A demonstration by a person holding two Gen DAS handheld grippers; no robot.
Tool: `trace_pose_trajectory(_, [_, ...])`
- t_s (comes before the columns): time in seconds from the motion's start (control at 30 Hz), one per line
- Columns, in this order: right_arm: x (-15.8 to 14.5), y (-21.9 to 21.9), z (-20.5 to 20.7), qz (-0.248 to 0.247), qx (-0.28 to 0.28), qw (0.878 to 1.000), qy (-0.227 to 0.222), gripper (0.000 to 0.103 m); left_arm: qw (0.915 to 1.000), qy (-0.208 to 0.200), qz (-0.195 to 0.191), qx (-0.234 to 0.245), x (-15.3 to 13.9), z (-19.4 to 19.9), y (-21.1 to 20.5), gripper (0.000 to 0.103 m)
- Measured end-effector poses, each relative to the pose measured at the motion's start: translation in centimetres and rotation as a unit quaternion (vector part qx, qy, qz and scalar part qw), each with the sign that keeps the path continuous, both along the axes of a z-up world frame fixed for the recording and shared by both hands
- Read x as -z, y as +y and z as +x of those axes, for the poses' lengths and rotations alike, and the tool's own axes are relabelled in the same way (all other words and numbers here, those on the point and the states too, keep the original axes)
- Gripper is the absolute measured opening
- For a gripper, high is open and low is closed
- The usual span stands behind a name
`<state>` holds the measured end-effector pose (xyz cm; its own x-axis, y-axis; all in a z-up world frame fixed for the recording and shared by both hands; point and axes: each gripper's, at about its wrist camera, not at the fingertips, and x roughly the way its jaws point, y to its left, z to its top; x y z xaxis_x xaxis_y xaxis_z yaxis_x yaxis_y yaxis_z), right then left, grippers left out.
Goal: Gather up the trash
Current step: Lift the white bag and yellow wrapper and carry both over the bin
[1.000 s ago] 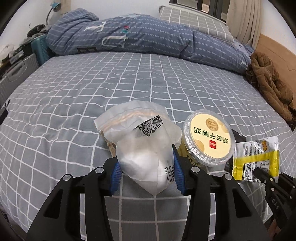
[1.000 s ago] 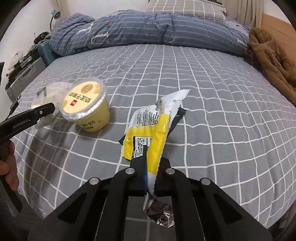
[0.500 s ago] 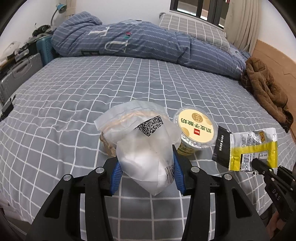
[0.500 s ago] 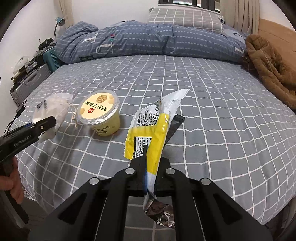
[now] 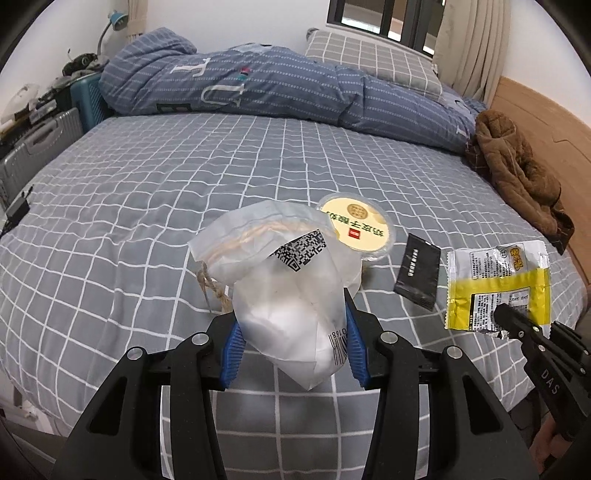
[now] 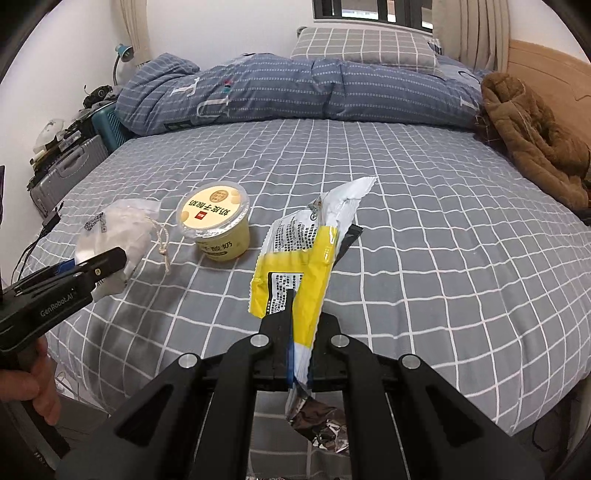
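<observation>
One white drawstring bag (image 5: 291, 295), one yellow yogurt cup (image 6: 218, 225), one yellow snack wrapper (image 6: 295, 266), one black sachet (image 5: 419, 275), two grippers, one brown coat (image 6: 532, 136) on show.

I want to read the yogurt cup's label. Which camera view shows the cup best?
The right wrist view: the yogurt cup stands whole, lid and side visible. In the left wrist view the white plastic bag hides its body, leaving part of the lid.

Both wrist views: even, soft indoor light with cool daylight entering at the window (image 5: 380, 22) at 12 o'clock. Faint shadows fall on the bedsheet (image 6: 406, 229) toward 6 o'clock. Focus sharp; strong fisheye curvature and black vignetting at all corners.
</observation>
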<state>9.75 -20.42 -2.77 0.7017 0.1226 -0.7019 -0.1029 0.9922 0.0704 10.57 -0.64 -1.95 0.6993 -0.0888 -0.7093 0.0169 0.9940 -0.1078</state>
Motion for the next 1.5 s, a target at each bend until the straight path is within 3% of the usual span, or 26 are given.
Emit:
trace_pose_trajectory(0.67, [-1.2,0.1,-4.6,-0.021,-0.007,1.000,-0.019,0.003,1.0000,0.003,0.003,0.003,0.2,-5.3,0.1,0.045])
trace_pose_trajectory(1.5, [-2.4,-0.5,-11.1,-0.011,0.000,1.000,-0.025,0.003,0.9996,0.007,-0.015,0.022,0.1,-12.6,-1.4,0.045])
